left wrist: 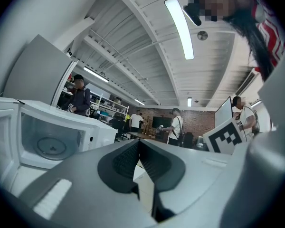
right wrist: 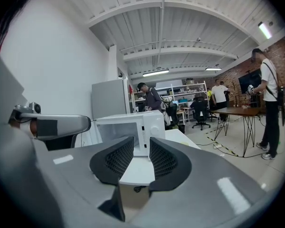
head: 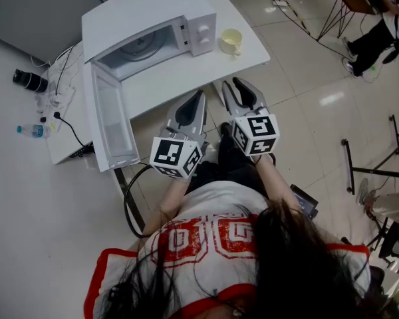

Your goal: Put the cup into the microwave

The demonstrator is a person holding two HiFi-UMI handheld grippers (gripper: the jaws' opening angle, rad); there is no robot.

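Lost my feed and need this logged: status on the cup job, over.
Left gripper shut, right gripper open, both empty. Cup on table beside microwave, untouched. Door open, nothing blocks the cup.

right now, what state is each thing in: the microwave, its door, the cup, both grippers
microwave: nothing inside, turntable bare
microwave door: wide open
cup: upright on the table, right of the microwave, apart from it
left gripper: fingers together, holding nothing
right gripper: fingers slightly apart, nothing between them
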